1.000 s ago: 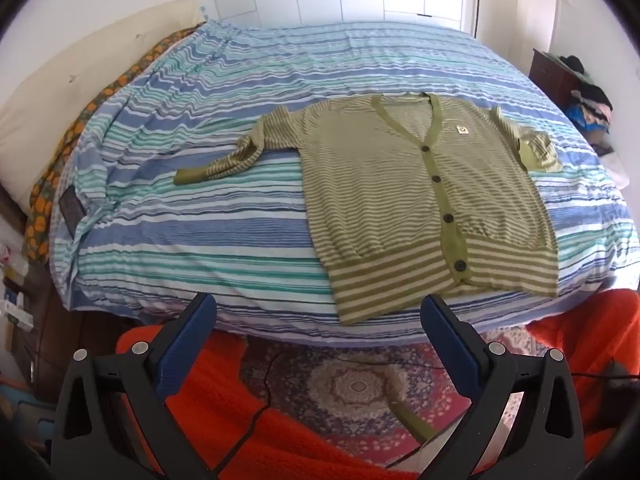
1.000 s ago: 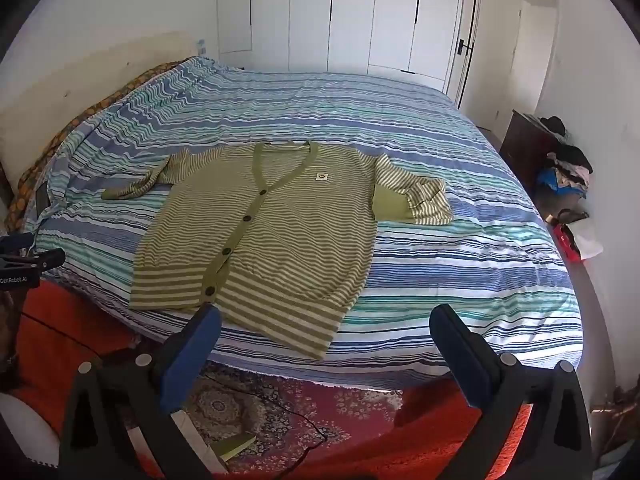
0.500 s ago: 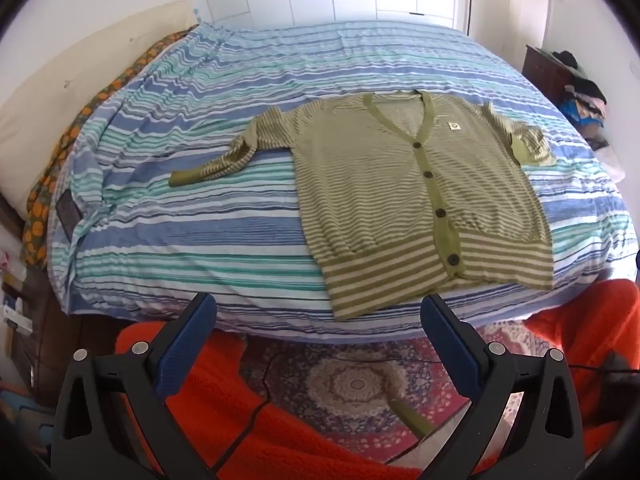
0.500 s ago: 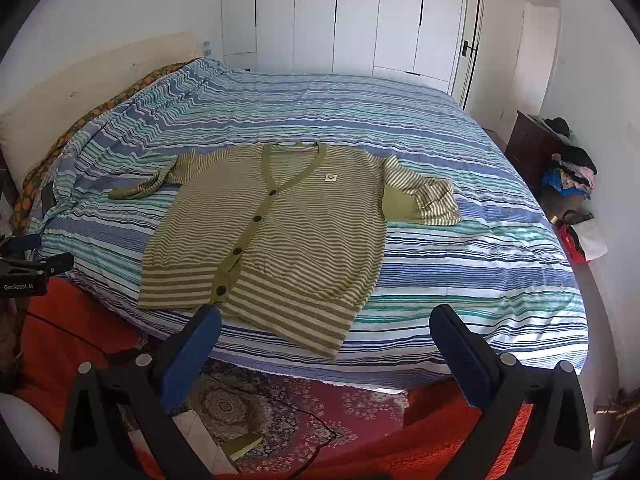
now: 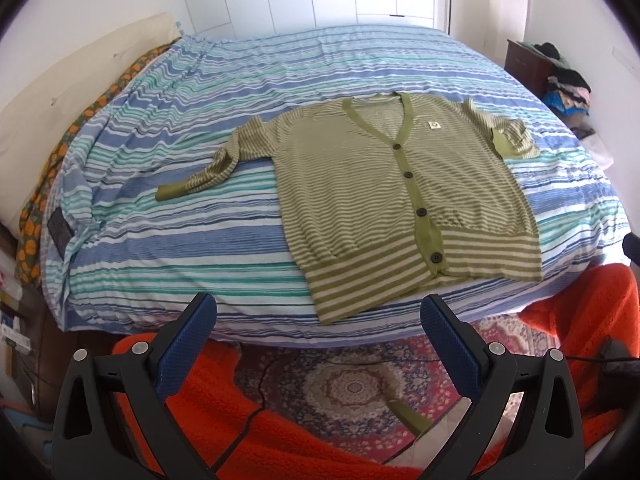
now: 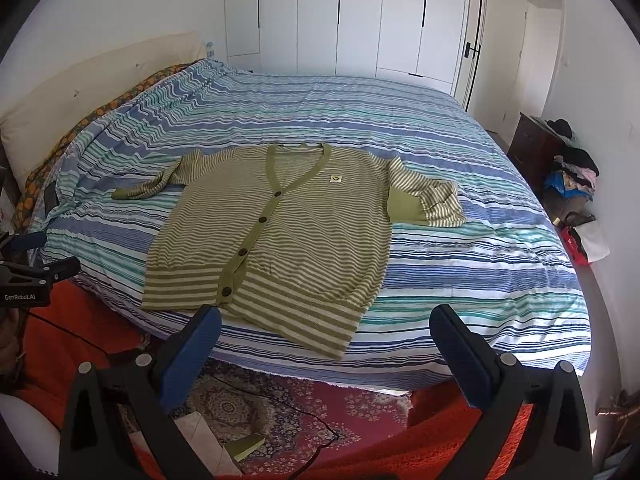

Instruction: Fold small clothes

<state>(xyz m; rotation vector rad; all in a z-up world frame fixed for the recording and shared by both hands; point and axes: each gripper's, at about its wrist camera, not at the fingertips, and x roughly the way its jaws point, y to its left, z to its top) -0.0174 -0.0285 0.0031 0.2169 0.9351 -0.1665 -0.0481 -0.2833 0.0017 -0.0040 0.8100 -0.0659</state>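
Observation:
A green-and-cream striped cardigan (image 5: 376, 184) lies flat and buttoned, front up, near the front edge of the bed; it also shows in the right wrist view (image 6: 280, 236). One sleeve (image 5: 208, 172) stretches out to the left. The other sleeve (image 6: 428, 200) is folded back on itself at the right. My left gripper (image 5: 318, 312) is open and empty, held off the bed in front of the cardigan's hem. My right gripper (image 6: 324, 320) is open and empty, just in front of the hem's right corner.
The bed has a blue, teal and white striped cover (image 5: 168, 240). Below its front edge are a red patterned rug (image 5: 352, 388) and orange fleece fabric (image 5: 248, 432). A dark dresser with piled clothes (image 6: 560, 152) stands at the right. White wardrobe doors (image 6: 360, 16) are behind.
Both grippers have moved slightly closer to the bed and tilted up; the cardigan sits lower in both views. Nothing was grasped; the cardigan has not moved.

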